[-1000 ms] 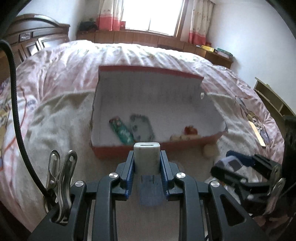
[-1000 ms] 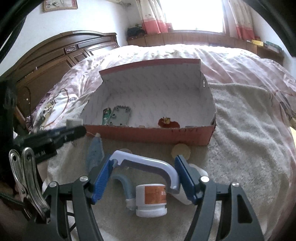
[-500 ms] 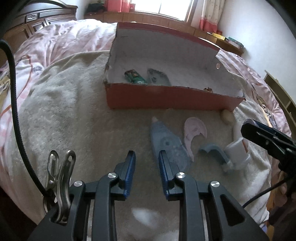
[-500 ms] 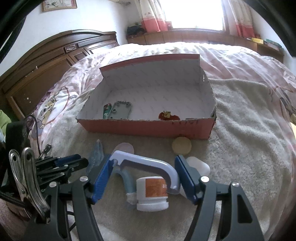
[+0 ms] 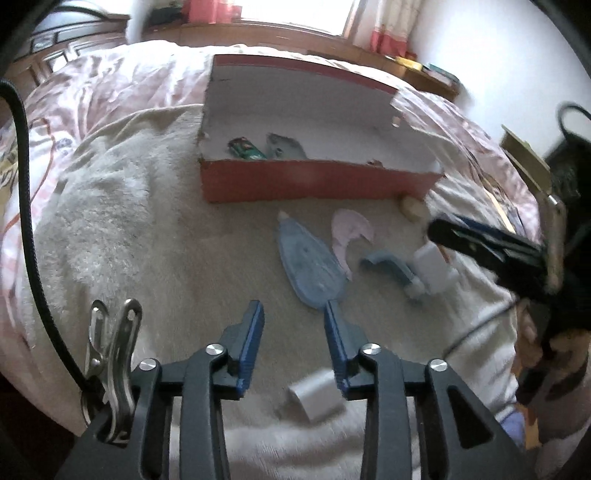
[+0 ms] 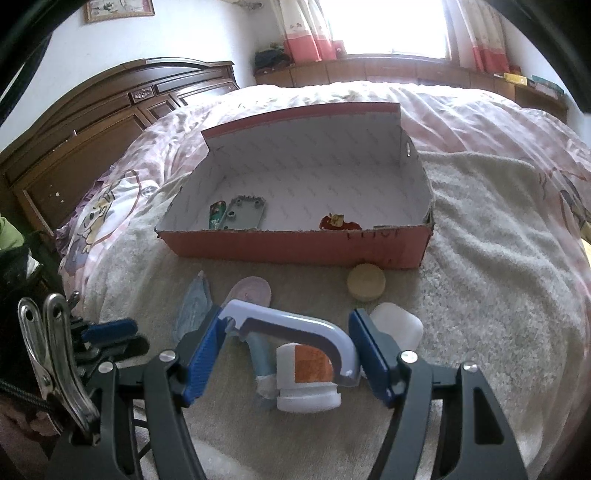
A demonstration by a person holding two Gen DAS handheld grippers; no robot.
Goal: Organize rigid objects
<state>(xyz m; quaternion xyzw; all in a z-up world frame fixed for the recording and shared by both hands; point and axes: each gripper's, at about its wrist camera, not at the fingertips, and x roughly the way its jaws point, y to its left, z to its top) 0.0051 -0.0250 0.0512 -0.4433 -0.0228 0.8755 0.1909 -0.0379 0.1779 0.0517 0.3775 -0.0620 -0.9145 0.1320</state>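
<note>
L tool (image 5: 293,315) w/ blue-padded black fingers is spread wide, nothing between them; it hangs low over the cream fluffy blanket (image 5: 122,221) on the bed. A small white cube-shaped charger plug (image 5: 316,397) lies on the blanket just below the tool, blurred. Right ahead of the L tool's right fingertip lies a flat light-blue teardrop-shaped plastic piece (image 5: 310,262), tip pointing toward the red cardboard box w/ white inside (image 5: 314,182). Beside it, a pale pink curved plastic piece (image 5: 349,232), then a blue-grey curved handle part (image 5: 388,264).

R tool (image 6: 288,334) is clamped on a lavender-and-white curved plastic handle (image 6: 295,328), held crosswise between the blue pads, above the blanket. Under/behind it: a white squat jar w/ orange label (image 6: 306,380) lying on its side, touching the blue-grey part. A white rounded soap-like block (image 6: 397,325) sits just beside the R tool's right finger; a tan round disc (image 6: 366,282) lies close to the box's front wall.

Box is open, lid flap upright at the back. Inside, left end: a small green printed packet (image 6: 217,214) next to a grey rectangular plate w/ holes (image 6: 245,210); toward the right, a small red-and-yellow item (image 6: 338,221), too small to ID.

Dark wood headboard (image 6: 110,122) at left, window w/ pink curtains (image 6: 310,33) behind.
</note>
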